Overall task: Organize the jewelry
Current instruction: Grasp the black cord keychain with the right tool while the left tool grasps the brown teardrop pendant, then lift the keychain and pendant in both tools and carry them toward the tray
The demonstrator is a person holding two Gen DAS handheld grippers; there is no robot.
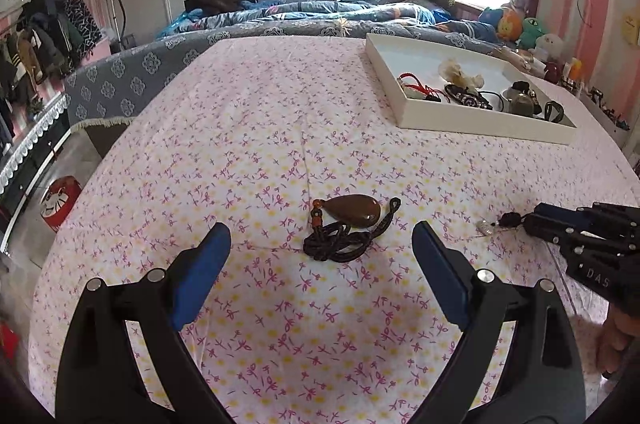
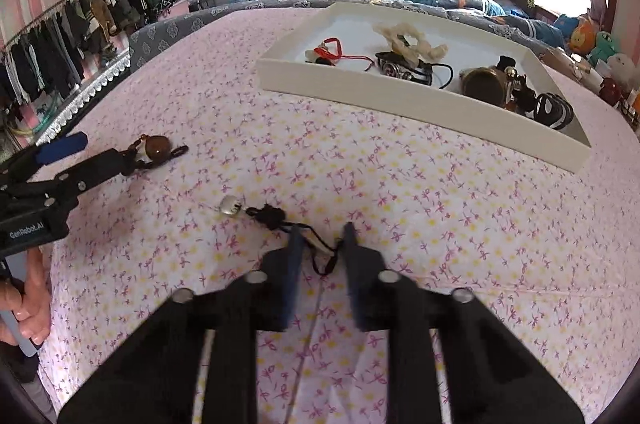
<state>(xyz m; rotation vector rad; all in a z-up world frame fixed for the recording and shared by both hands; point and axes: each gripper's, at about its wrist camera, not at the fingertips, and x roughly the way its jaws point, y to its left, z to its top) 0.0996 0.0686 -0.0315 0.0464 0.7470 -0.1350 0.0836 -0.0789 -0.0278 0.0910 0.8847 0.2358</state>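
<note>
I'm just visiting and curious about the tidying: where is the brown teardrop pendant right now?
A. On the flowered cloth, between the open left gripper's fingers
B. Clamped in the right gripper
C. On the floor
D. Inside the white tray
A: the pendant lies on its dark cord on the cloth, ahead of the open left gripper and untouched, well short of the tray.

Floral tablecloth (image 1: 280,128) — tray (image 1: 480,128), pendants (image 1: 356,212)
</note>
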